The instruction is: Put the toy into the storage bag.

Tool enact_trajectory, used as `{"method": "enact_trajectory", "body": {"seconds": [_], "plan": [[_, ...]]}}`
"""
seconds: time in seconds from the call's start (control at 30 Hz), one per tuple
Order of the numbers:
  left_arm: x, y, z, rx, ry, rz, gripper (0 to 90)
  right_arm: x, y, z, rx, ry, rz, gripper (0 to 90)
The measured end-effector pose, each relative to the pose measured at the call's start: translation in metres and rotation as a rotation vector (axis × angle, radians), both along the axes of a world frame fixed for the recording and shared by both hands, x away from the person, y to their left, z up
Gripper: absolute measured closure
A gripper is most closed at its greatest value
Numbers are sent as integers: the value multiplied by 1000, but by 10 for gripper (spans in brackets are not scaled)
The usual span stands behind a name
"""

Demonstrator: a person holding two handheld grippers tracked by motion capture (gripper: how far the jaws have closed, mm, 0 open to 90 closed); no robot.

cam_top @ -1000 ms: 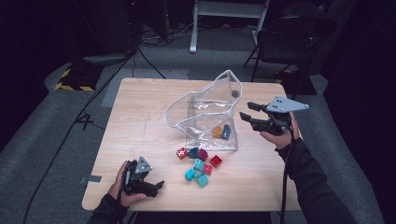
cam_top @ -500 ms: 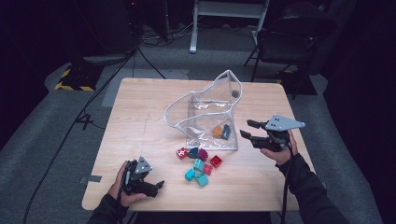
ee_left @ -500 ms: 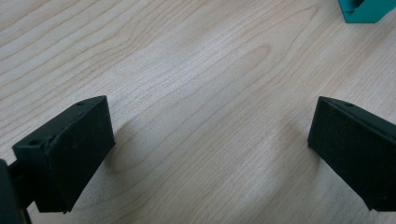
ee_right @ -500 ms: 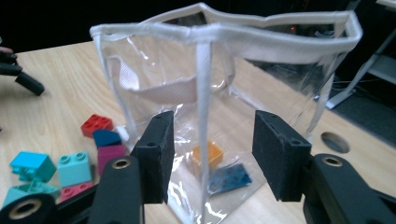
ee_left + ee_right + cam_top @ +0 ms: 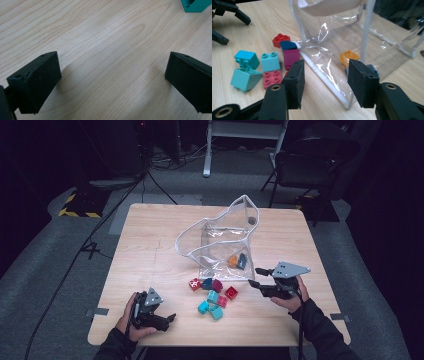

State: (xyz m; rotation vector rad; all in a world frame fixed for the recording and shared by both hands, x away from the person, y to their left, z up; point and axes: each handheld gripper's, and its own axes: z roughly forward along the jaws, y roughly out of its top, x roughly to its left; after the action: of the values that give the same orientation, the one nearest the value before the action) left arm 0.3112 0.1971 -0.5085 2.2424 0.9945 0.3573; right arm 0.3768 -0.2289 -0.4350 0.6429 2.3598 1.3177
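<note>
right gripper lines up on the loose blocks beside the bag

the loose blocks lie in a small cluster on the table, just in front of the clear bag, whose mouth gapes up and toward the person's left. two more blocks, an orange one and a dark blue one, already sit inside the bag against its near wall. the cluster's long run goes roughly from the bag's front edge toward the person.

the right gripper is low over the table just to the cluster's right, its tips pointing left at it; its jaws have just been opening and stand partly apart with nothing between the pads. in the right gripper view the bag's white-edged corner lies straight ahead and the blocks sit off to the left, so a grab likely needs a swing left.

the left gripper rests near the table's front edge, jaws wide apart and empty, farther from the cluster.
</note>
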Motion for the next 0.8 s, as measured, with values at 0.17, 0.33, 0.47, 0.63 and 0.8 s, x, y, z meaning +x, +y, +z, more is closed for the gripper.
{"method": "enact_trajectory", "body": {"seconds": [0.17,0.33,0.47,0.63,0.8], "plan": [[0,0,0,0,0,0,6,-2,4,-8,-13,11,11,481],[0,0,0,0,0,0,6,-3,12,-20,-23,47,34,469],[0,0,0,0,0,0,6,-3,19,-29,-42,63,51,458],[0,0,0,0,0,0,6,-4,32,-41,-73,87,82,432],[0,0,0,0,0,0,6,-3,40,-49,-79,105,100,411]]}}
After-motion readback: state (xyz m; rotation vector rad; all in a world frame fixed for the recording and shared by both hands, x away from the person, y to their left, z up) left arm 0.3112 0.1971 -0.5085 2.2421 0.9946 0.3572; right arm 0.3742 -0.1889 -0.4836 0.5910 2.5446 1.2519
